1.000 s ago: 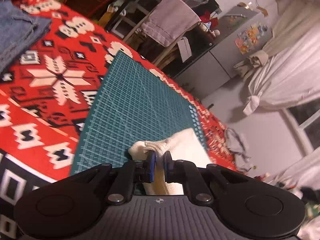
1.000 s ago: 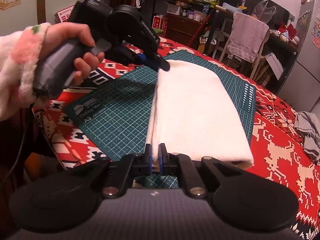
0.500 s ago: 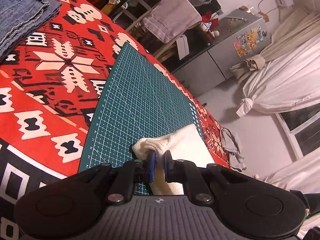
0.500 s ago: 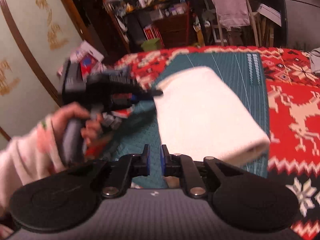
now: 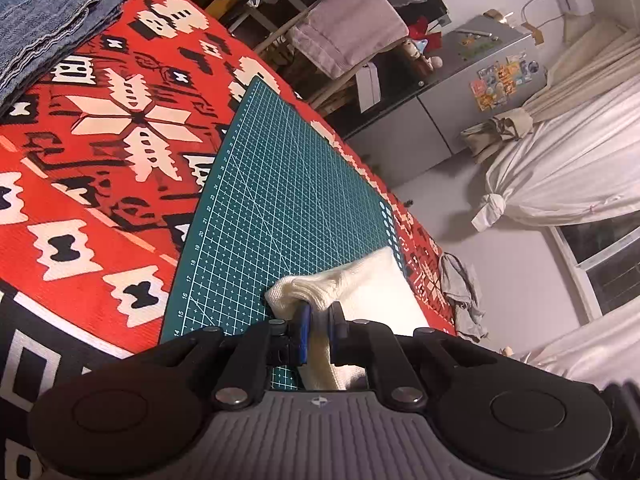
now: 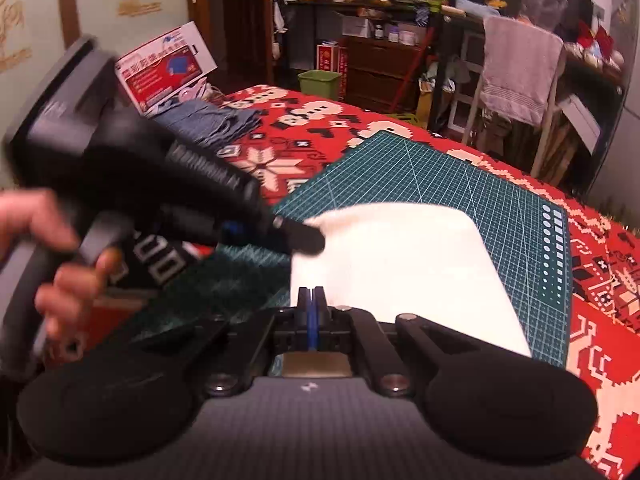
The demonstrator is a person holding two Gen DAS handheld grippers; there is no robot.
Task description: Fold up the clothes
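Observation:
A cream-white folded cloth [image 6: 400, 272] lies on the green cutting mat [image 6: 440, 176]. My left gripper [image 5: 320, 316] is shut on a bunched corner of the cloth [image 5: 372, 288], just above the mat [image 5: 288, 200]. In the right wrist view the left gripper [image 6: 304, 236] is blurred and held by a hand, and it pinches the cloth's left far corner. My right gripper [image 6: 311, 300] sits at the cloth's near edge with its fingers pressed together. No cloth shows between them.
A red patterned tablecloth [image 5: 100, 128] covers the table. Folded jeans [image 5: 40, 28] lie at the far left, and a grey rag [image 5: 460, 292] lies past the mat's right side. A chair with a draped towel [image 6: 516, 68] stands behind the table.
The left gripper has kept its hold on the cloth corner and drawn nearer to the right gripper. The right fingers have closed their small gap.

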